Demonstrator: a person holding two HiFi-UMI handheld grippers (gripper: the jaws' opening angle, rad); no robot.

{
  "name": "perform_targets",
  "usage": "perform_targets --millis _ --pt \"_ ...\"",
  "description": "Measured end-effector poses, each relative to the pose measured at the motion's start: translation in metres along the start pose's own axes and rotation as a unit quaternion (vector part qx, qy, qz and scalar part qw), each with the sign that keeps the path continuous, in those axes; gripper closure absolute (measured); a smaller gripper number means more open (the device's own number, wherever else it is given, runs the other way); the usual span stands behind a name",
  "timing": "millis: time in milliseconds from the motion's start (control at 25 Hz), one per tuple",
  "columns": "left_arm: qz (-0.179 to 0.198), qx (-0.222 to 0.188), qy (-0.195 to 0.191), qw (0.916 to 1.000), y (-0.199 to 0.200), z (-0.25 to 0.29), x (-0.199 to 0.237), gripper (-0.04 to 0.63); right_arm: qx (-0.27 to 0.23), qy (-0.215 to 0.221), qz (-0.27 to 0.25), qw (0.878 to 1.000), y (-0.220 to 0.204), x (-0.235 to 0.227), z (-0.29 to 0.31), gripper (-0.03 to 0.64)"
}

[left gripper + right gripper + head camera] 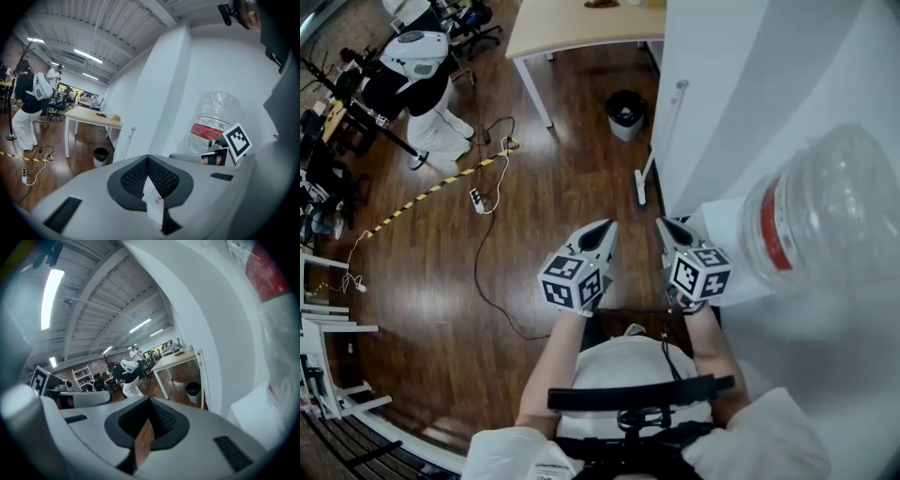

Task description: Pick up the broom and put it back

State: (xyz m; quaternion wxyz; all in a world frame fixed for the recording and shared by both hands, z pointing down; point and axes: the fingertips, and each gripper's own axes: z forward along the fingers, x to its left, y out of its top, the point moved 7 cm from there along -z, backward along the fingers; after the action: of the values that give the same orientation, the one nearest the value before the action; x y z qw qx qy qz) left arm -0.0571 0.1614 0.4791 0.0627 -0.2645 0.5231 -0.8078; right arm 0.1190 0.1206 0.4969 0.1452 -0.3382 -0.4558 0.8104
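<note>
Both your tools are clenched on nothing, the left tool [604, 230] and right tool [668, 226] side by side. The broom [659, 141] leans against the wall [722, 94] ahead of your right tool, near the bin [625, 112].

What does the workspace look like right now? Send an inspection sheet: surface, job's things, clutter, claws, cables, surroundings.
Surface: glossy wooden floor.
Job's things: broom leaning against the white wall, head on the floor, untouched.
Clutter: black bin near the broom; large water bottle at right.
Claws: left claw and right claw both shut, empty, apart from the broom.
Cables: yellow-black striped line and power strip on the floor.
Surroundings: table; person standing at left.
</note>
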Motion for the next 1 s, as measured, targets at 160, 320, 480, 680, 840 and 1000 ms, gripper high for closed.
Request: perform_targets --millis 160,320,480,680,840,1000 --pt "-0.002 0.002 0.012 0.9999 -0.006 -0.013 -0.006 0.594 0.003 0.006 -0.007 1.0 -0.01 0.01 -0.015 0.602" --pt "0.0 0.003 0.014 0.9999 -0.007 -0.017 -0.005 0.594 -0.002 0.001 -0.012 1.0 -0.015 0.017 -0.019 0.603" --pt "0.001 -0.001 0.008 1.0 -0.003 -0.021 -0.002 0.594 -0.004 -0.008 -0.013 1.0 -0.015 0.023 -0.02 0.603" --pt "-0.001 -0.004 0.001 1.0 -0.003 -0.024 0.003 0.594 -0.009 -0.016 -0.015 1.0 -0.014 0.027 -0.019 0.601" --pt "-0.004 -0.006 -0.003 1.0 0.004 -0.029 0.014 0.594 -0.013 -0.021 -0.019 1.0 -0.008 0.04 -0.013 0.601" --pt "-0.006 -0.007 -0.005 0.9999 0.009 -0.035 0.019 0.594 -0.012 -0.024 -0.018 0.999 -0.009 0.047 -0.012 0.602"
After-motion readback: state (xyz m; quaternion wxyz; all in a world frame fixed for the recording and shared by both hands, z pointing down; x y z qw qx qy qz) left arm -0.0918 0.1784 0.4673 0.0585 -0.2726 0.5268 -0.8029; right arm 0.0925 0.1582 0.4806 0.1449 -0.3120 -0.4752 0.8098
